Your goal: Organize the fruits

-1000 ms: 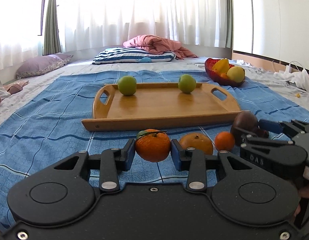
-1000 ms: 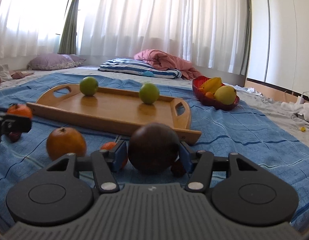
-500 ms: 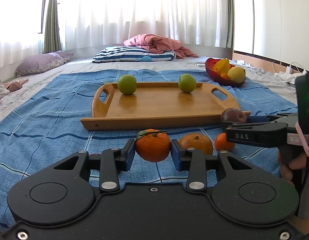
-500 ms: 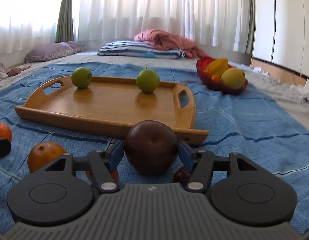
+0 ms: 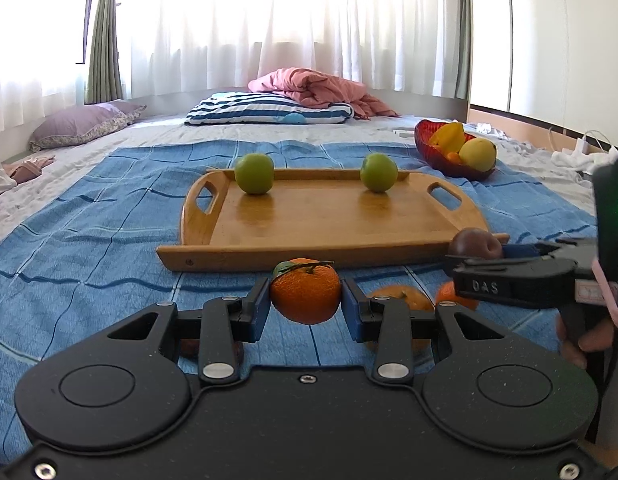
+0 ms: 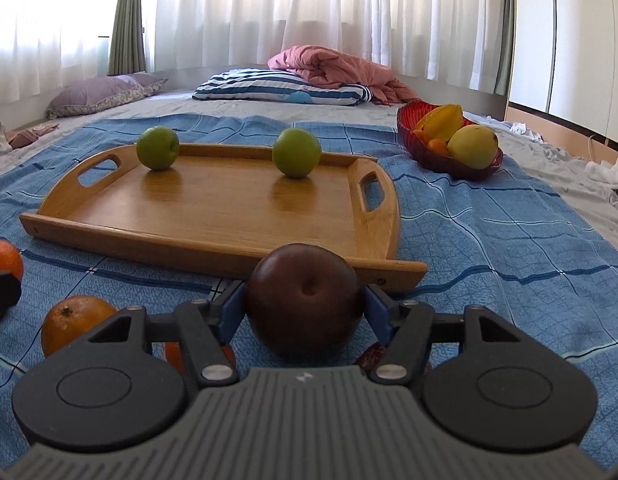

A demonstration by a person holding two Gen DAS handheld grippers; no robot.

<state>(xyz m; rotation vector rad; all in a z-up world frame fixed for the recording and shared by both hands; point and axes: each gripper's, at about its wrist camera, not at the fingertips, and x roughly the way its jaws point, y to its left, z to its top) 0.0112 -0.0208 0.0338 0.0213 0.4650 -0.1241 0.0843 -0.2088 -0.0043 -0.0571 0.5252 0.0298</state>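
Fruits are on the move: we have carried the dark plum (image 6: 305, 300), on which our right gripper (image 6: 305, 308) is tightening, closer to the wooden tray (image 6: 213, 200) at twelve o'clock, ready to join two green apples (image 6: 296, 153), while our left gripper (image 5: 305, 306) stays clamped on the tangerine (image 5: 305, 290).

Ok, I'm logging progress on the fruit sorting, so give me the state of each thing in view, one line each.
left gripper: shut on the orange.
right gripper: jaws closing, dark plum held between its pads.
wooden tray: flat on the blue blanket, holding two green apples, both upright.
red bowl: filled with yellow and orange fruit.
loose orange: lying on the blanket, untouched.
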